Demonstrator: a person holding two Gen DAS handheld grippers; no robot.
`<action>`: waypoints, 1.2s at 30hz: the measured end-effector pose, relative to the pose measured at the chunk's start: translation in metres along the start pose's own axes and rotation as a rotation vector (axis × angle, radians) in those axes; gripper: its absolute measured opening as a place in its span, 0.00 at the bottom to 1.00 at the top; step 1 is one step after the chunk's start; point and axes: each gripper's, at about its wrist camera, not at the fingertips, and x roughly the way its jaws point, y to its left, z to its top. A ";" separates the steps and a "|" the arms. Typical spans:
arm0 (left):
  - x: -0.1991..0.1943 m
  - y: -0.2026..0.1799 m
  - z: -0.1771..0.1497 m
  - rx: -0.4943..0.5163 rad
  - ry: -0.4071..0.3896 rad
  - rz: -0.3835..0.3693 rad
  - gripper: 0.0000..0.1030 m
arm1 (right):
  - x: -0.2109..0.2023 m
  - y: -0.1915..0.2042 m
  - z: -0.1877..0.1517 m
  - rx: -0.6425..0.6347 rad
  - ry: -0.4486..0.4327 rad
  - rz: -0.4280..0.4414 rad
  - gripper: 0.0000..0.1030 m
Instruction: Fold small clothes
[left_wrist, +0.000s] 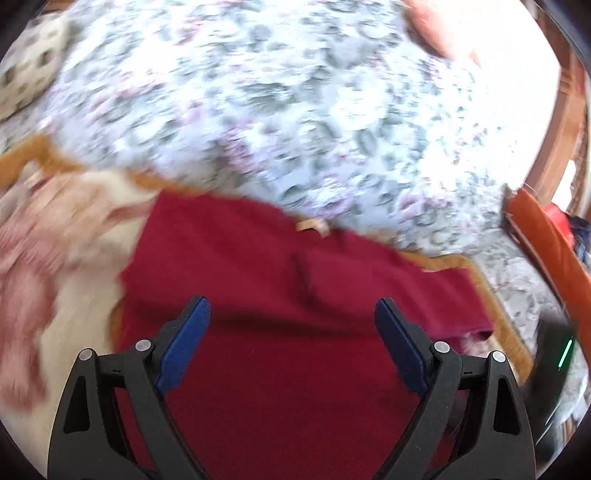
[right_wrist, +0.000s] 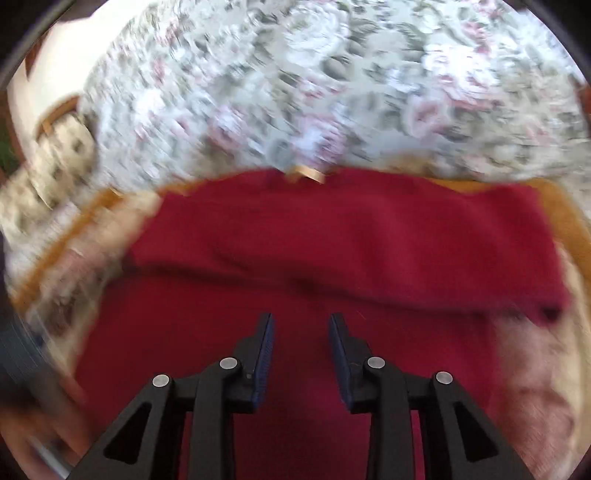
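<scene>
Crimson knit garment (right_wrist: 332, 236) lay folded on a flowered bedspread (left_wrist: 295, 92), apparently. Left gripper (left_wrist: 291, 325) hung above it, jaws wide and empty; right gripper (right_wrist: 301, 332) stood narrowly parted, gripping nothing.

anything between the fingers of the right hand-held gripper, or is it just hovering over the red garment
Nothing sits between them. In the right wrist view the right hand-held gripper has an empty gap, with only the red garment lying beneath.

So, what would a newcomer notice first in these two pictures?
The dark red garment, spread in the centre and folded over itself. Beyond it lies the floral bedcover. In front, the left hand-held gripper stands wide open, the right hand-held gripper narrower, both with nothing between their pads.
</scene>
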 end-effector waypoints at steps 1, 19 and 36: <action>0.017 -0.005 0.011 0.019 0.053 -0.059 0.88 | 0.002 -0.005 -0.008 0.001 0.000 -0.002 0.29; 0.111 0.021 0.040 -0.389 0.346 -0.392 0.85 | 0.003 -0.008 -0.017 -0.028 -0.054 0.021 0.40; 0.072 -0.039 0.086 -0.012 0.227 -0.173 0.06 | 0.007 -0.005 -0.020 -0.033 -0.056 0.013 0.40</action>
